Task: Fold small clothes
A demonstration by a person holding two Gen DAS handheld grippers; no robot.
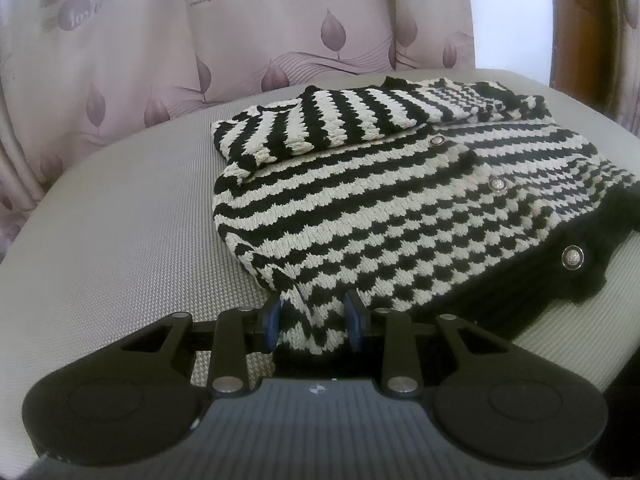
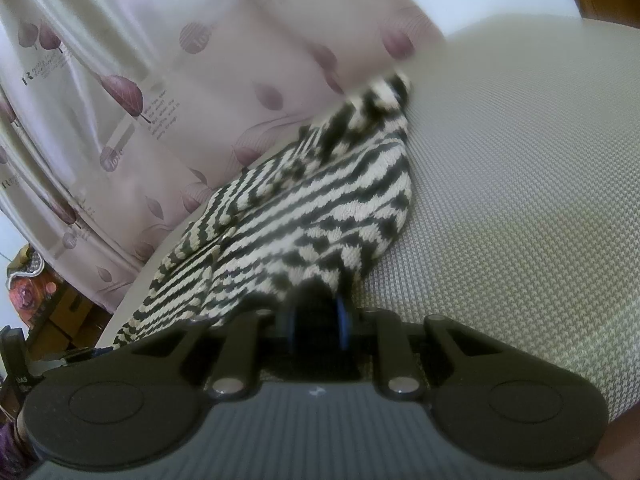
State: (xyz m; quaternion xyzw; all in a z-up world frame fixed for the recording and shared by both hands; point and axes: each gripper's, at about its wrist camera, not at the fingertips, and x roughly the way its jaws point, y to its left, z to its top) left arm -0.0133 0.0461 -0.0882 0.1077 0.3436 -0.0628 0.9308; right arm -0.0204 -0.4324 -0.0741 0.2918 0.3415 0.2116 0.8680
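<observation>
Your left claw (image 1: 314,322) pinches the near corner of the striped cardigan (image 1: 400,208) on the tabletop (image 1: 120,240); your right claw (image 2: 318,320) pinches its dark hem.

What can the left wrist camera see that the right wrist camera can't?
Only the left wrist view shows the shiny buttons and a sleeve folded over the front, with the left gripper around a bottom corner.

Only the right wrist view shows the right gripper pinching a dark edge, and flowery clutter at the far left.

Both show the striped sweater, the grey table and the leaf curtain.
</observation>
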